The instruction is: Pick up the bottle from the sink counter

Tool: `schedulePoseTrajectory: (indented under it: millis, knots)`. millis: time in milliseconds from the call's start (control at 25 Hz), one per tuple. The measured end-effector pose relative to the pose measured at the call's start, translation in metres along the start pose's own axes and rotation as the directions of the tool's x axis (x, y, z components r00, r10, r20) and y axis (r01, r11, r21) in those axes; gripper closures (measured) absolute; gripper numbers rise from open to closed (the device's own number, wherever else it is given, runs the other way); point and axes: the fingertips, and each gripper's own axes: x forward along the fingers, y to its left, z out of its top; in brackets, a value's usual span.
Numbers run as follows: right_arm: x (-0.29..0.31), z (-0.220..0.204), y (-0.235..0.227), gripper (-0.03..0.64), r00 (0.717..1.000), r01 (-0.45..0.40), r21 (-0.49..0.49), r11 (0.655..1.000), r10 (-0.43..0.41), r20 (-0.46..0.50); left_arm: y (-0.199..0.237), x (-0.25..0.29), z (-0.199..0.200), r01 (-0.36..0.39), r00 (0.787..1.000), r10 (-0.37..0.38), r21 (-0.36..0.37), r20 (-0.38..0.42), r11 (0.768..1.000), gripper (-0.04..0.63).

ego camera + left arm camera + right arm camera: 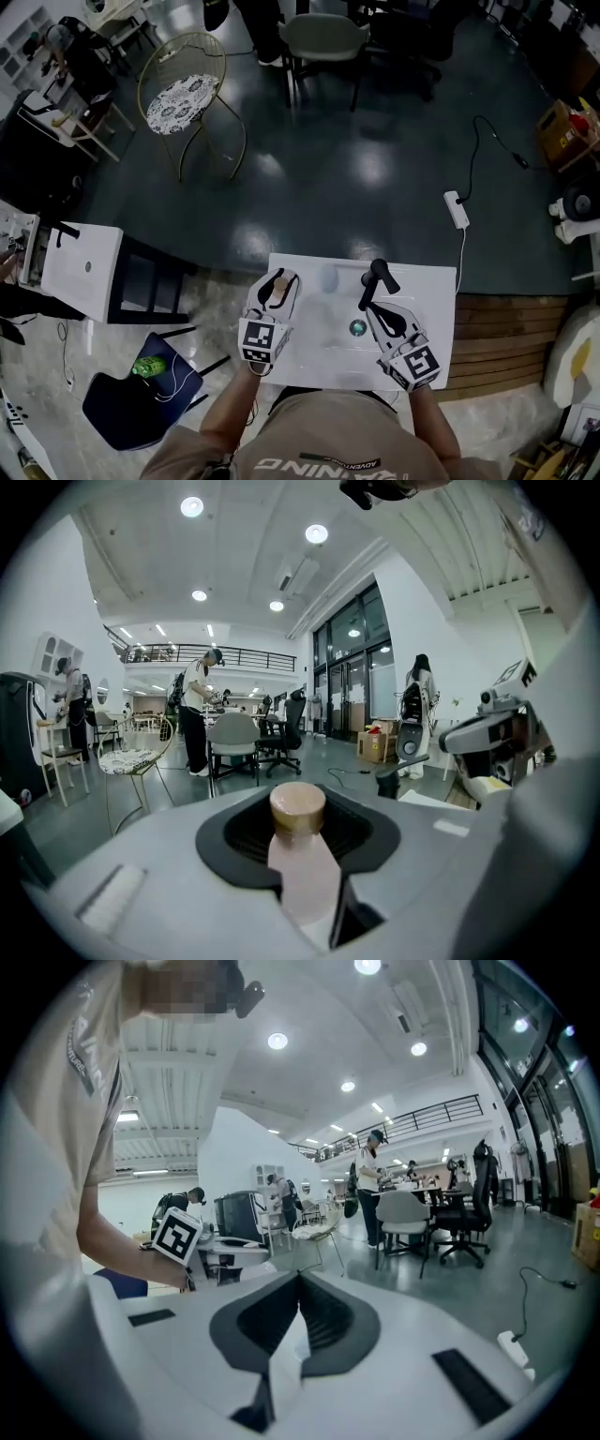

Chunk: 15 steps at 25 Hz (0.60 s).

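The bottle (300, 855), with a pale pink body and a tan cap, lies between the jaws of my left gripper (298, 829), cap pointing away from the camera. The dark pads press on its sides. In the head view the left gripper (278, 283) holds the bottle (277, 281) above the left part of the white sink counter (427, 281). My right gripper (372, 314) hovers over the basin's right side, near the faucet. Its jaws (300, 1309) meet with nothing between them.
A black faucet (377, 277) stands at the back of the basin, with the drain (357, 328) in front of it. On the dark floor beyond lie a power strip (457, 208) and its cable. A wire chair (184, 94) stands far left and a blue chair (141, 394) near left.
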Motion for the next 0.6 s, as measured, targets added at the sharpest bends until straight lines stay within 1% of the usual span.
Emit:
schedulePoseTrajectory:
  millis: [160,240,400,600]
  knots:
    - [-0.013,0.007,-0.005,0.606,0.999,0.018,-0.010,1.000,-0.018,0.031,-0.012,-0.006,0.023,0.016,1.000,-0.016,-0.028,-0.002,0.999,0.468]
    - [-0.020,0.011,-0.009,0.606,0.998,0.031,-0.019,0.999,-0.030,0.048,-0.019,-0.009,0.031,0.033,0.999,-0.033,-0.029,-0.005,0.999,0.468]
    - [-0.033,0.020,-0.018,0.606,0.995,0.058,-0.033,0.998,-0.055,0.083,-0.031,-0.017,0.048,0.058,0.998,-0.058,0.007,-0.013,0.998,0.468]
    - [-0.043,0.036,-0.026,0.606,0.990,0.075,-0.029,0.997,-0.071,0.122,-0.036,-0.028,0.070,0.064,0.998,-0.064,0.044,0.001,0.997,0.468]
